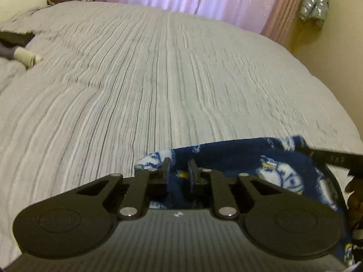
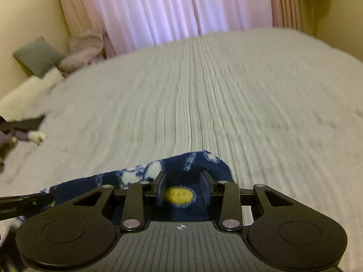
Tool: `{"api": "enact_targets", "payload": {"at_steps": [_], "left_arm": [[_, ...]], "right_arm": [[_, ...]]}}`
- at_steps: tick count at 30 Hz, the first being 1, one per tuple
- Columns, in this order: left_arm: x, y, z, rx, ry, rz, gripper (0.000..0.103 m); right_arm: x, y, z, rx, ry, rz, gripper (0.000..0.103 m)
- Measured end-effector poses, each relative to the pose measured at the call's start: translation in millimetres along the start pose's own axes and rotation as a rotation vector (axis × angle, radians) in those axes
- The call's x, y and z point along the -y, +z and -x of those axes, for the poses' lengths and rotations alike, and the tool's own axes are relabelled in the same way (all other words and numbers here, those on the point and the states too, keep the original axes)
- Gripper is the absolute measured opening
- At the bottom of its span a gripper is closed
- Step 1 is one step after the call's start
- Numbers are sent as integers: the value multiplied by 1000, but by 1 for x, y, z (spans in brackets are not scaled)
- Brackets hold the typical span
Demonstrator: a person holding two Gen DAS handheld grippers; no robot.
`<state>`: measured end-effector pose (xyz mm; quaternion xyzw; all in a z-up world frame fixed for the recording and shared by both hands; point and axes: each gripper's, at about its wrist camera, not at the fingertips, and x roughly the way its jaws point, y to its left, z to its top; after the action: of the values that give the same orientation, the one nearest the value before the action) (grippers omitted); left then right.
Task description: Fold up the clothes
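A dark blue fleece garment (image 1: pixel 261 170) with white and yellow prints lies at the near edge of the grey bed. My left gripper (image 1: pixel 180 165) has its fingers close together with the garment's left edge between them, held up. My right gripper (image 2: pixel 183 181) has its fingers wider apart, with the garment (image 2: pixel 179 195) and its yellow patch between them; whether the pads press the cloth is unclear. The right gripper's finger (image 1: pixel 329 156) shows at the right of the left wrist view, and the left gripper's finger (image 2: pixel 25 200) at the left of the right wrist view.
The grey ribbed bedspread (image 1: pixel 158 79) stretches ahead. Other clothes (image 1: pixel 15 47) lie at its far left, with pillows (image 2: pixel 38 56) beyond. Pink curtains (image 2: pixel 170 6) hang behind the bed. A silver jacket (image 1: pixel 314 2) hangs on the wall at right.
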<state>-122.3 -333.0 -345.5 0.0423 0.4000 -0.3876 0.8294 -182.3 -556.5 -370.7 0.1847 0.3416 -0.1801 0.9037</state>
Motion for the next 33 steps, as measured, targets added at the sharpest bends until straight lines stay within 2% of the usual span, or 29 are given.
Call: {"api": "enact_targets", "payload": {"at_steps": [1,3,5,9,12,15,19,22,23,25,26,27,28,29,30,33], "left_arm": [[-2,-3,-3,3,0,7,14],[-1,0,-1,-5,3,10,14],[1,4,10,0,2,13,13],[3,2,62,71,-23,13,14],[7,-22,94,85,-32,3,15],[10,-46,124,96,-41,-6,16],[10,-72,118,18,-22,3,17],[12,-78,123,6,10,38,17],[16,-79,130,14,17,33,19],[22,-82,143,20,33,26,31],[25,-84,148,18,42,20,32],[27,-86,152,14,51,14,32],[28,-90,155,7,57,11,34],[30,-94,158,-1,62,8,35],[31,-99,162,-12,66,8,38],[38,-117,171,-48,80,-7,42]], "right_arm": [[0,-2,-10,-30,-5,7,36],[-2,-1,-9,-27,-10,16,36],[0,0,10,-3,-12,11,36],[5,-8,62,58,-4,0,36],[0,-34,107,86,-6,12,36],[-11,-70,137,88,-53,13,36],[-19,-101,140,55,-90,36,36],[-25,-123,141,29,-117,54,36],[-26,-123,147,34,-114,50,36],[-28,-119,161,48,-105,38,36],[-29,-120,170,52,-100,45,36],[-30,-123,174,48,-99,47,38],[-32,-125,179,43,-99,49,45],[-32,-130,183,44,-95,47,72],[-33,-136,188,47,-92,44,83],[-37,-151,199,36,-79,41,83]]}}
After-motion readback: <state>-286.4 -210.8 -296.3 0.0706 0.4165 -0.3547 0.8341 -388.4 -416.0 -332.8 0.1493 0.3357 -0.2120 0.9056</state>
